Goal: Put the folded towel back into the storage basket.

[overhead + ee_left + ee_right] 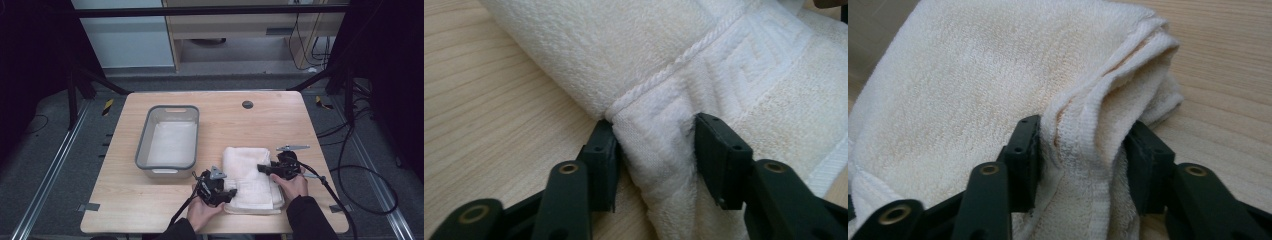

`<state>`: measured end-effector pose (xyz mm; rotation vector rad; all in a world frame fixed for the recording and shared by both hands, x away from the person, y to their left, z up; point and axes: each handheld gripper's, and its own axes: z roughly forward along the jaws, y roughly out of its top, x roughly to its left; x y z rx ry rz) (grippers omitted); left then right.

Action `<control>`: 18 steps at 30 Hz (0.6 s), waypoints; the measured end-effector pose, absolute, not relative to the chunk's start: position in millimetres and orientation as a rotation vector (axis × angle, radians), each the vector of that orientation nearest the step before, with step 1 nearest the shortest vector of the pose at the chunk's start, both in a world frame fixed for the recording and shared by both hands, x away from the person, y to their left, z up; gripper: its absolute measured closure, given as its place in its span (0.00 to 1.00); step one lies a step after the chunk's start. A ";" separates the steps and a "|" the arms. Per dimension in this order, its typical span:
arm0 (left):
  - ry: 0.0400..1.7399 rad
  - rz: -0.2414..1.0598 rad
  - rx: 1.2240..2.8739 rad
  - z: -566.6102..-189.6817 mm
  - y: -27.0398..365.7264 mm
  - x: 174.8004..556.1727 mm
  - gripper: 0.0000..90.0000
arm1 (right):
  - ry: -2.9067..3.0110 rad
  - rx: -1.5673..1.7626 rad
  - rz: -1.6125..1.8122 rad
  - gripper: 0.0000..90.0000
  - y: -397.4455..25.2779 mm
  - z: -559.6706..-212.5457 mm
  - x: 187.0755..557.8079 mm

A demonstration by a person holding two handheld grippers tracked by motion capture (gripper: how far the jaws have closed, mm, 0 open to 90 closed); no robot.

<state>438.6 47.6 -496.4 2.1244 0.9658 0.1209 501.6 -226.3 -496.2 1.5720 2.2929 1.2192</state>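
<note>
From above, my hands and both tools cover the near edge of the folded white towel, so the grips themselves are hard to read from there; the towel lies on the wooden counter toward its near right, just beside the grey plastic tub. My left hand-held gripper has its jaws partly closed around a bunched ridge of the towel's patterned border, right below the corded trim; both pads press into the cloth. My right hand-held gripper likewise pinches a gathered fold at the towel's stacked edge, jaws partway closed with fabric squeezed between them. How many layers each one holds I cannot tell, since the folds run out of sight under the jaws and off the bottom of both gripper views. The woven border shows a raised geometric pattern but no readable lettering. The tub's inside looks pale and flat; what lines it I cannot make out. A small dark round disc sits near the counter's far edge.
</note>
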 end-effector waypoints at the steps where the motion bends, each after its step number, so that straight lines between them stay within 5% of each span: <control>1: 0.962 0.114 2.129 -495.8 47.5 438.8 0.62 | 2.295 1.570 1.224 0.63 -226.7 -496.0 501.9; 11: 0.953 0.057 2.119 -493.7 50.1 440.8 0.78 | 2.291 1.573 1.255 0.73 -228.1 -492.0 501.7; 18: 0.951 0.045 2.092 -492.1 52.5 439.7 0.80 | 2.284 1.554 1.253 0.74 -227.1 -486.2 499.6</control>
